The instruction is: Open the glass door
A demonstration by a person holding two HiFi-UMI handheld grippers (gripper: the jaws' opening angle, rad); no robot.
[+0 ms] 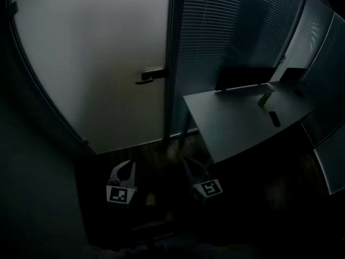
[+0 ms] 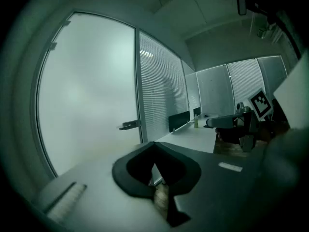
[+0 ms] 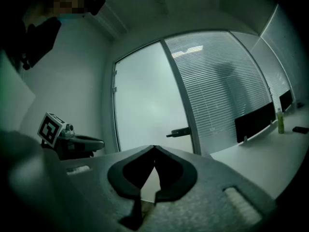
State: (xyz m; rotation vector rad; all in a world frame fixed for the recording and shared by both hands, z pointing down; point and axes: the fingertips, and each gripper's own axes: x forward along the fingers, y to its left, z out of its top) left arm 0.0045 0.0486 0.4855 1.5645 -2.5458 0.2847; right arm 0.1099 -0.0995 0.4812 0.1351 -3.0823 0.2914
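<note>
Door handle (image 1: 151, 75) horizontal, seemingly pointing left

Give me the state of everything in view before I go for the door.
Frosted glass door: closed.
Dark lever handle: level, untouched.
Left gripper: shut, empty, clear of the door.
Right gripper: shut, empty.
Slatted window blinds: lowered.
Small green bottle: upright.

A grey desk (image 1: 237, 128) stands right of the right gripper (image 1: 190, 165). A green bottle (image 1: 264, 98) and dark object (image 1: 275, 118) rest on it.
</note>
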